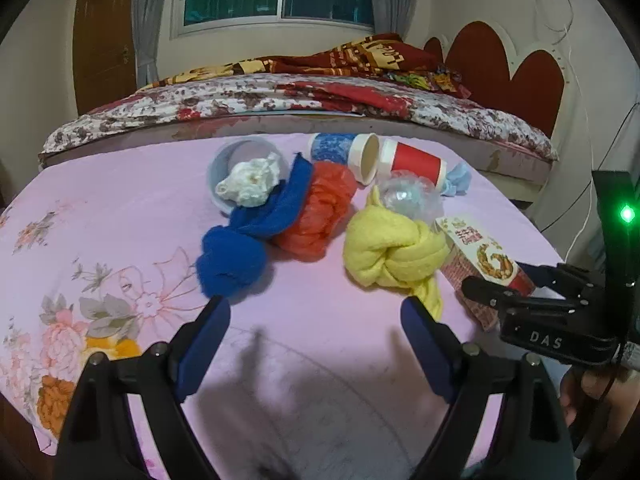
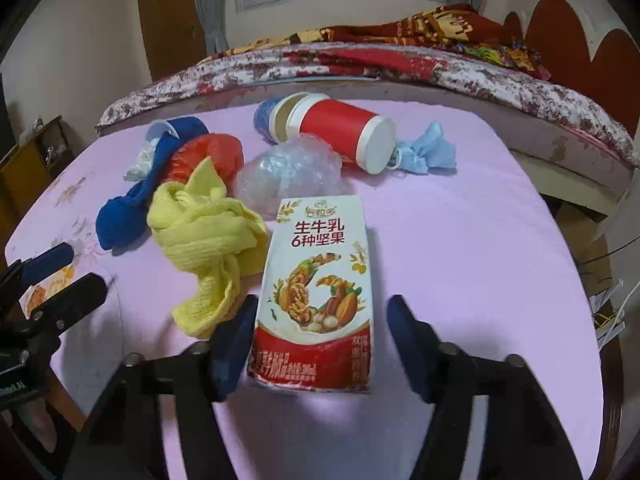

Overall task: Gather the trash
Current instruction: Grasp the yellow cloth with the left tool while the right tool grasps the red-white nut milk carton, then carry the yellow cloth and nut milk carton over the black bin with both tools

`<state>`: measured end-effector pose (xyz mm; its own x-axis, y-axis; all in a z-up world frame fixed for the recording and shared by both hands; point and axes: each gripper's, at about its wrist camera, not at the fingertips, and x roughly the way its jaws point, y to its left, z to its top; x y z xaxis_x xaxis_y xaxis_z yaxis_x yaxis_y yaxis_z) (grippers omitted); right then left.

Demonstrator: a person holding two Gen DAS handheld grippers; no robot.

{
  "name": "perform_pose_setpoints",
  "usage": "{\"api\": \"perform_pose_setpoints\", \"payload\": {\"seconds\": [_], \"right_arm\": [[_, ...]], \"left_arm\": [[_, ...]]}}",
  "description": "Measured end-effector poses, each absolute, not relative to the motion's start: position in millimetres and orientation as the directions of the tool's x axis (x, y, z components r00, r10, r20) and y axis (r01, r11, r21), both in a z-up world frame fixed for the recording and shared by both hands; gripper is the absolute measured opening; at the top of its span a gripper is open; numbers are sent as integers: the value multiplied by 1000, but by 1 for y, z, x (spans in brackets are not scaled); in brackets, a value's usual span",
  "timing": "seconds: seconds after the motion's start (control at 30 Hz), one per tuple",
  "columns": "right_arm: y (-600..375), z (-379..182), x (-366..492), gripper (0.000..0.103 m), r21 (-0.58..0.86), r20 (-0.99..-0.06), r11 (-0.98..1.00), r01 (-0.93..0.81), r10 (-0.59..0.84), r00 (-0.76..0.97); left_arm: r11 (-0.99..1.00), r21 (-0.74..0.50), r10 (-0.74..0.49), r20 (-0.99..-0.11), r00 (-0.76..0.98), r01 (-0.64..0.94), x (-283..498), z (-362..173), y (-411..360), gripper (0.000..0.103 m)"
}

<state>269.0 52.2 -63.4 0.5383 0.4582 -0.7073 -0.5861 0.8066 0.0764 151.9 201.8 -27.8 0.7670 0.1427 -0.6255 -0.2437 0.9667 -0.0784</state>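
Observation:
A nut-milk carton (image 2: pixel 316 280) lies flat on the pink tablecloth between the fingers of my right gripper (image 2: pixel 320 332). The jaws stand open, with a gap showing at the right finger. My left gripper (image 1: pixel 316 312) is open over bare cloth with nothing between its fingers. Just beyond its tips lie a knotted blue cloth (image 1: pixel 240 248) and a knotted yellow cloth (image 1: pixel 392 252). Further back are a red plastic bag (image 1: pixel 320 208), crumpled clear plastic (image 1: pixel 412 196), a red paper cup (image 1: pixel 412 162) and a blue cup (image 1: pixel 340 150), both on their sides.
A pale bowl (image 1: pixel 218 160) holds crumpled white tissue (image 1: pixel 252 182). A light blue mask (image 2: pixel 428 152) lies right of the red cup. A bed (image 1: pixel 280 96) with a floral cover stands behind the table (image 1: pixel 120 220). A person's hand (image 1: pixel 592 392) holds the right gripper.

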Motion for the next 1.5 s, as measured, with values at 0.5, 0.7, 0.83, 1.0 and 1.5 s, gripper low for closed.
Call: {"api": "perform_pose_setpoints", "payload": {"seconds": [0.5,0.7,0.83,1.0,1.5], "right_arm": [[-5,-47,283,53,75,-672,860,-505,418,612],[-10,-53,289,53,86,-682,860,-503,419,599],[-11,-59,293,53,95,-701,857,-506,419,577],[-10,-63,292,52,90,-712,852,-515,417,565],[-41,-31,251,52,56,-652,863,-503,413,636]], "left_arm": [[976,-103,75,-672,737,-192,213,-35,170,88],[979,-98,57,-703,709,-177,233,-42,167,78],[984,-68,64,-718,693,-162,236,-44,164,48],[989,-69,45,-704,709,-131,222,-36,162,39],[997,-38,25,-647,762,-65,185,-8,125,39]]}}
